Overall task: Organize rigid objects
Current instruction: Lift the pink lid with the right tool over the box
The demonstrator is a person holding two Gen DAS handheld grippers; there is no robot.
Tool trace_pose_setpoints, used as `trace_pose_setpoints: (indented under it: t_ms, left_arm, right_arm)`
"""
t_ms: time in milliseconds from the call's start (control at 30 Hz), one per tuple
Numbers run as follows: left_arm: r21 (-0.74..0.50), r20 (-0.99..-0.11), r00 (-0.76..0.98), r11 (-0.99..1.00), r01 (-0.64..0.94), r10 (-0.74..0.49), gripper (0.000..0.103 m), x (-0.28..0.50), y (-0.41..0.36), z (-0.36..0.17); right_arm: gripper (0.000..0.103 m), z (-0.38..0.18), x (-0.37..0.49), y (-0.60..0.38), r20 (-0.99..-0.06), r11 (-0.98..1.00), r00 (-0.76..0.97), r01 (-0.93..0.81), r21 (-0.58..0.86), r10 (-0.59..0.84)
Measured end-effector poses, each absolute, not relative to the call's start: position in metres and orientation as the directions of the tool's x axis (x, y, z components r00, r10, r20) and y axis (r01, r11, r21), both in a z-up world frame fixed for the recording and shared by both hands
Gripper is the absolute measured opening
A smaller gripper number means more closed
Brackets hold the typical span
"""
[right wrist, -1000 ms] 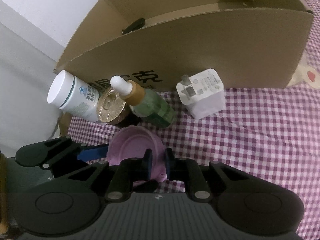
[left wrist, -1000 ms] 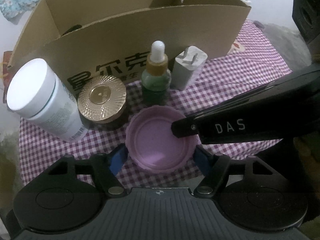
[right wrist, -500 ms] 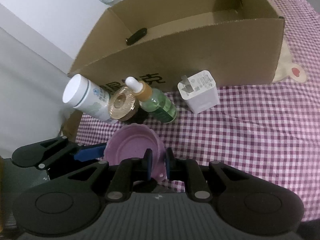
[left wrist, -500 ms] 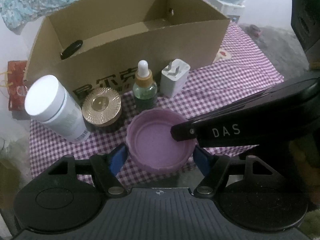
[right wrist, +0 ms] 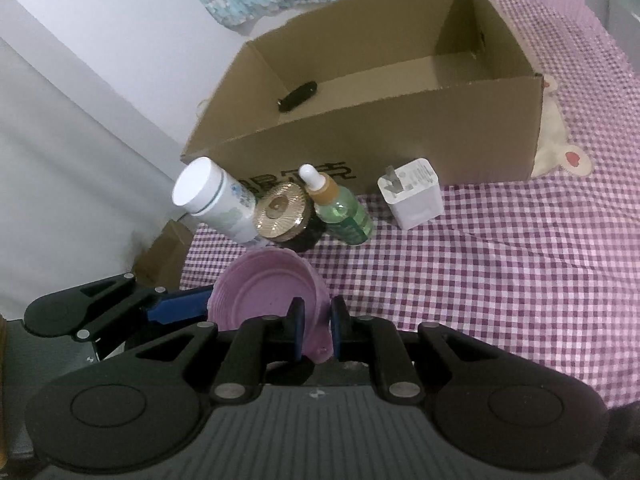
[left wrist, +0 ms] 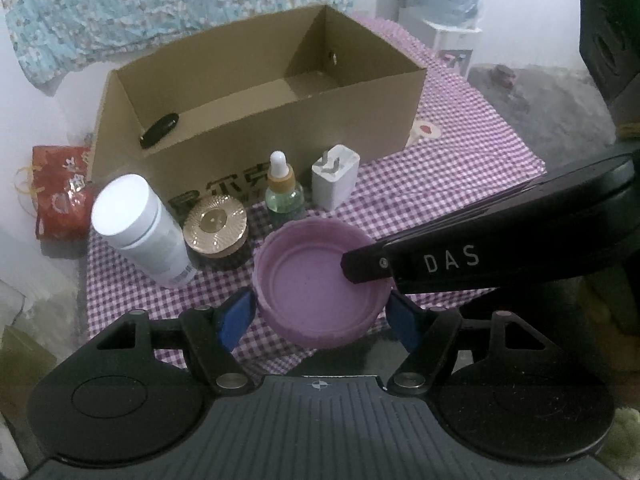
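- Both grippers have risen since the earlier frames, carrying the purple lid (left wrist: 320,280) up with them; the checked cloth (right wrist: 500,264) and the objects on it now sit farther below, and more of the inside of the cardboard box (left wrist: 256,120) shows.
- The left gripper (left wrist: 320,314) spans the lid across its width, one blue pad (left wrist: 236,316) pressed on the lid's left rim and the other on its right rim, so the jaws stand wide but clamped on the lid.
- The right gripper (right wrist: 316,330) is pinched nearly closed on the lid's near wall, one finger inside the rim and one outside, in the right wrist view.
- In the left wrist view the right gripper's finger, marked DAS, reaches in from the right and dips into the lid's hollow.
- The lid is held open side up, clear of the cloth, in front of the row of objects.
- That row stands on the cloth just before the box's front wall: a white bottle (left wrist: 138,228) on the left, a gold-lidded jar (left wrist: 216,222) touching or just beside it, a green dropper bottle (left wrist: 284,192), and a white charger (left wrist: 334,178) on the right.
- A small dark object (right wrist: 298,96) lies inside the box near its left end; what it is cannot be told.
- A red bag (left wrist: 60,196) sits off the cloth to the left.
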State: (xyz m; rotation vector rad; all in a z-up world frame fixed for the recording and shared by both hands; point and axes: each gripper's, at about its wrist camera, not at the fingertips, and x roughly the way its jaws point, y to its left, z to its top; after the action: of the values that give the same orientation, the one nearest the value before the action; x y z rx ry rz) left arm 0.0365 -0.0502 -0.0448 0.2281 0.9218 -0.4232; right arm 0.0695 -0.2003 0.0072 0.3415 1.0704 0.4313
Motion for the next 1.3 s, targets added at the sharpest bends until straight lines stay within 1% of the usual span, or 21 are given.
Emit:
trace_pose_setpoints:
  t_ms: [633,1000,1300]
  left_arm:
    - [0.054,-0.742,0.629,0.913,0.404,-0.234,0.072,0.007,-0.037,-0.007]
    - [0.072,-0.718,0.669,0.936,0.346,-0.192,0.072,0.008,-0.024,0.006]
    - [0.076,-0.689,0.699,0.94,0.332,-0.191,0.072,0.02,-0.015,0.023]
  right_arm:
    - [0.015,0.053,0.044,-0.188,-0.716,0.863,0.484,-0.241,0.444,0.503]
    - [0.015,0.068,0.055,-0.171,-0.697,0.845,0.478,-0.307,0.437,0.534]
    - [0.016,0.082,0.068,-0.165,-0.679,0.842,0.498,-0.339,0.42,0.539]
